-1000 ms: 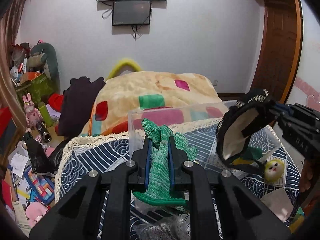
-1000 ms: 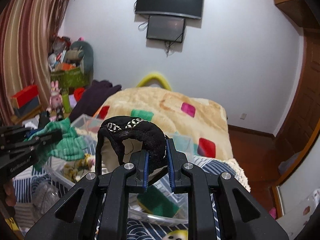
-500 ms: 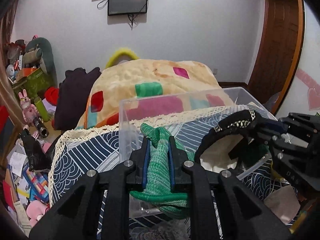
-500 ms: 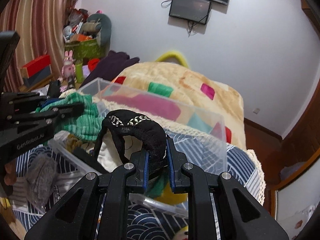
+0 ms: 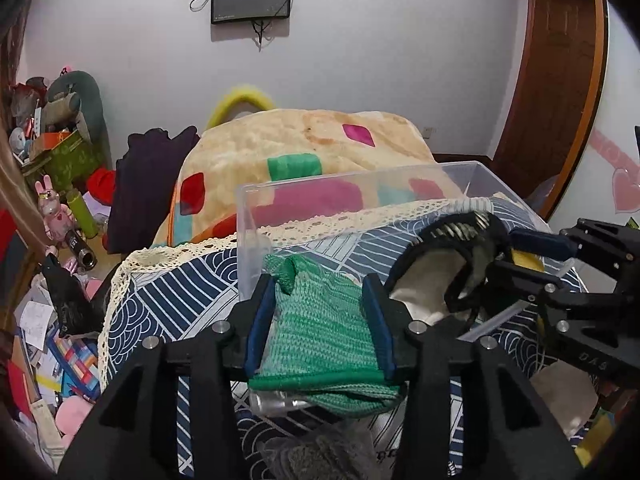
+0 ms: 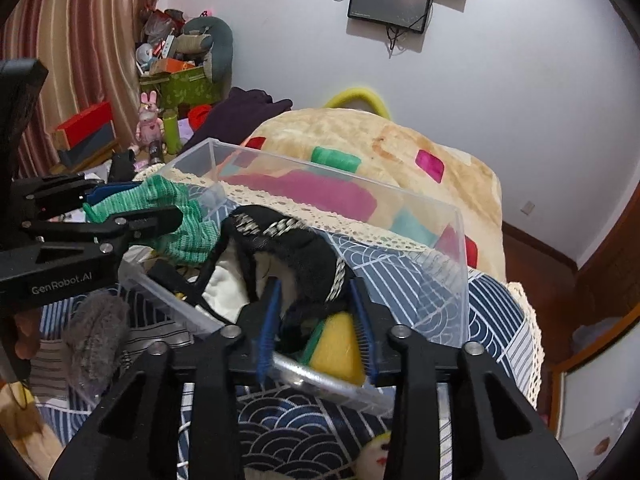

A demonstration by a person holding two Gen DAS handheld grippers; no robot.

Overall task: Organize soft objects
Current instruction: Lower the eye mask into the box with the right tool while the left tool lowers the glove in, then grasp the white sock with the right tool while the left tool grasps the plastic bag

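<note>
In the left wrist view, the left gripper [image 5: 320, 320] sits low in the centre of the frame with its 2 fingers [image 5: 256, 328] spread wide; the green knit cloth [image 5: 324, 332] lies slack between them, draped over the near wall of the clear plastic bin [image 5: 256, 216]. At the right of that frame, the right gripper [image 5: 516, 256] reaches into the bin beside the black hat [image 5: 448, 240]. In the right wrist view, the right gripper's fingers [image 6: 266, 328] are also parted, released around the black hat's brim, which rests inside the bin above a yellow sponge [image 6: 340, 348]. The bin stands on a blue patterned cloth [image 6: 492, 312]. A grey fuzzy cloth [image 6: 96, 332] lies at lower left, outside the bin.
</note>
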